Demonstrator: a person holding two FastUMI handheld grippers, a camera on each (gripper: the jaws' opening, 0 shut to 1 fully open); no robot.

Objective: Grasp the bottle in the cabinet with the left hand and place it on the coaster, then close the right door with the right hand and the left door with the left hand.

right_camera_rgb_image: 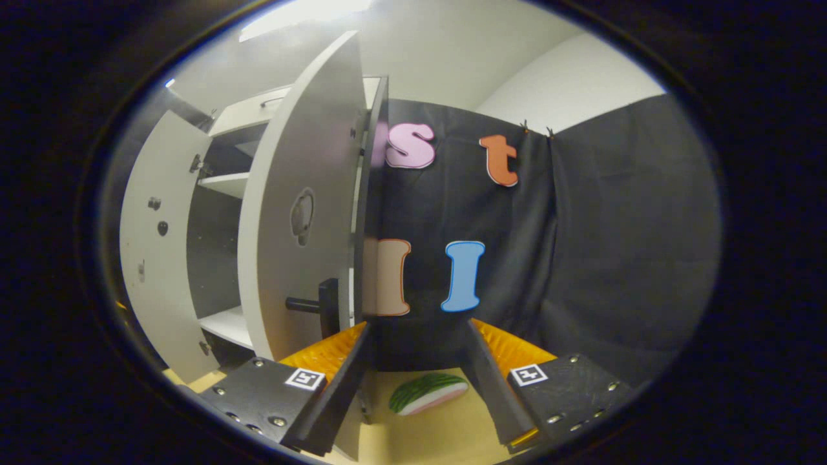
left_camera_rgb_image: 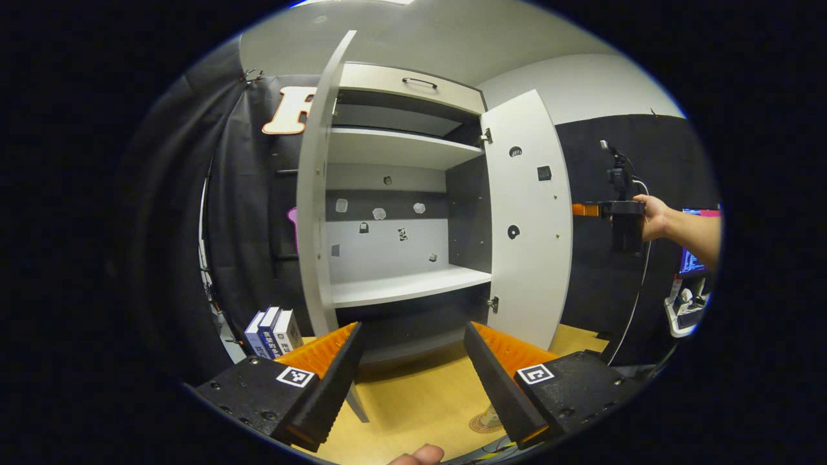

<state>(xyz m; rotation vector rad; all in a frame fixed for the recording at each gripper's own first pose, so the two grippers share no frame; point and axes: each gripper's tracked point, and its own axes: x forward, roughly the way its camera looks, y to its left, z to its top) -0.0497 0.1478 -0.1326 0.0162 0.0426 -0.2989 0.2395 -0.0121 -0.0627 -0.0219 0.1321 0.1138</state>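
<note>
Shelves bare, bottle stage judged done; both doors open; right claw (right_camera_rgb_image: 417, 381) released beside right door (right_camera_rgb_image: 300, 213); left claw (left_camera_rgb_image: 413, 381) released

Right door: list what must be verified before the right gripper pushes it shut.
1. Right door stands wide open, ready to swing: ok.
2. Right gripper is open and holds nothing: ok.
3. The right gripper is at the door's outer face, with the handle just left of its fingers: ok.
4. The visible shelves hold no bottle: ok.
5. Bottle set on the coaster: cannot tell, as a finger of the left gripper partly hides the coaster.
6. Open left gripper out of the door's swing: cannot tell, as it faces the cabinet opening between the doors.
</note>
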